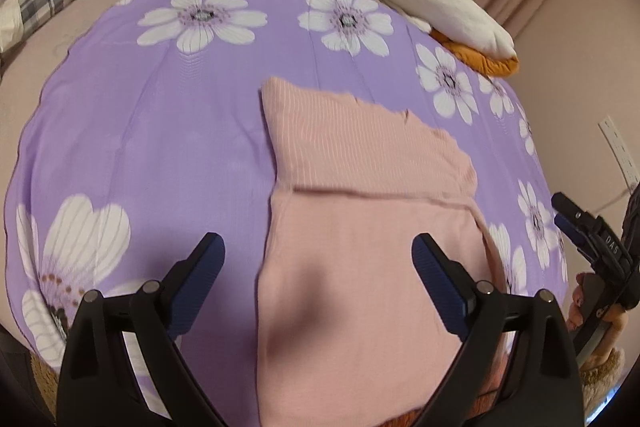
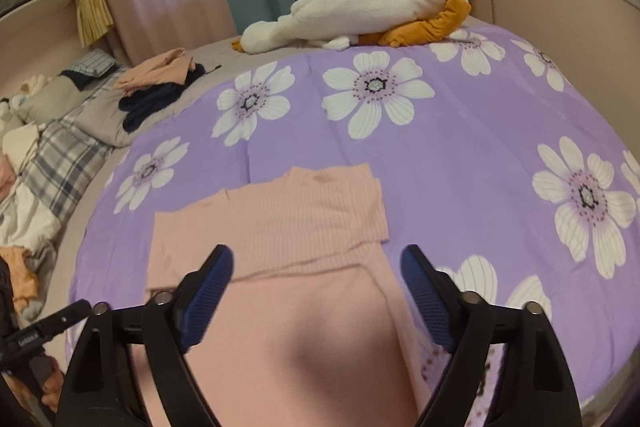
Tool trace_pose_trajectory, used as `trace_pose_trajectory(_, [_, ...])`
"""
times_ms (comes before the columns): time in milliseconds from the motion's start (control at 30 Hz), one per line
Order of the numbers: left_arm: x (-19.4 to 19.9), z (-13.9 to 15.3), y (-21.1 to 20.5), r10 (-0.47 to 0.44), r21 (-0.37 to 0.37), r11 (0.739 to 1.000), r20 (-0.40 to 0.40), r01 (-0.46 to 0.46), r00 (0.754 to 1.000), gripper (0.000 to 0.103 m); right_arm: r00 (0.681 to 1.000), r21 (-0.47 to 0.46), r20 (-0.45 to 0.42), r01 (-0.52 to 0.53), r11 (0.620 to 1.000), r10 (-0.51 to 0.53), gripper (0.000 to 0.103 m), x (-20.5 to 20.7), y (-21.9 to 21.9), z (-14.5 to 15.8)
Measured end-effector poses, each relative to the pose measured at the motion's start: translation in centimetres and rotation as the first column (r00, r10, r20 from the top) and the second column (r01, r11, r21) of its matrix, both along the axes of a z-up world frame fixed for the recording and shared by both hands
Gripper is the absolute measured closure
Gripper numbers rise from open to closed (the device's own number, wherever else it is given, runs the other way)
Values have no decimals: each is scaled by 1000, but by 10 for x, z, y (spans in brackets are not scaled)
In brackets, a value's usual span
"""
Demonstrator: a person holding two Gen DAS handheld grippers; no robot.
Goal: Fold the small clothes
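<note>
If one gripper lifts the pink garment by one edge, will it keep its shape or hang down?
The pink garment probably hangs limp: it is thin ribbed knit, already folded flat. It looks light. Pushed, it would likely bunch on the purple bedspread rather than slide.

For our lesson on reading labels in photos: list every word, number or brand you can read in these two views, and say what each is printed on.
"DAS": on the black body of the right gripper, seen at the edge of the left wrist view.
A small white marking on the left gripper, in the right wrist view: too blurred to read.
The pink garment, purple floral bedspread and plush goose show no text.
</note>
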State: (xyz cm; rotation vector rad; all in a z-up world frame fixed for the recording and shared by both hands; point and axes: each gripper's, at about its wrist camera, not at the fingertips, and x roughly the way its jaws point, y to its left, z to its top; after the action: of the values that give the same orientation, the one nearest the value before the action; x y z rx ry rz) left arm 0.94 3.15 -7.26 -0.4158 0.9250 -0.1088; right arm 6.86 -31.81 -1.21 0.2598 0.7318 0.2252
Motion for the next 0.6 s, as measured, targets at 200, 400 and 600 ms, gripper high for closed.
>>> trace_pose_trajectory(200, [-27, -32, 12, -17, -59, 998, -85, 12, 996, 9, 998, 5, -57, -22, 1000, 22, 8, -33, -3, -22])
trace_pose_trajectory(400, [-51, -64, 21, -30, -140, 990, -183, 4, 983, 15, 983, 24, -186, 18, 1000, -13, 8, -61, -25, -57])
trace_pose_trajectory(600, [-67, -73, 4, -93, -133, 989, -187, 68, 978, 24, 952, 36, -301, 71, 997, -57, 9, -85, -41, -88])
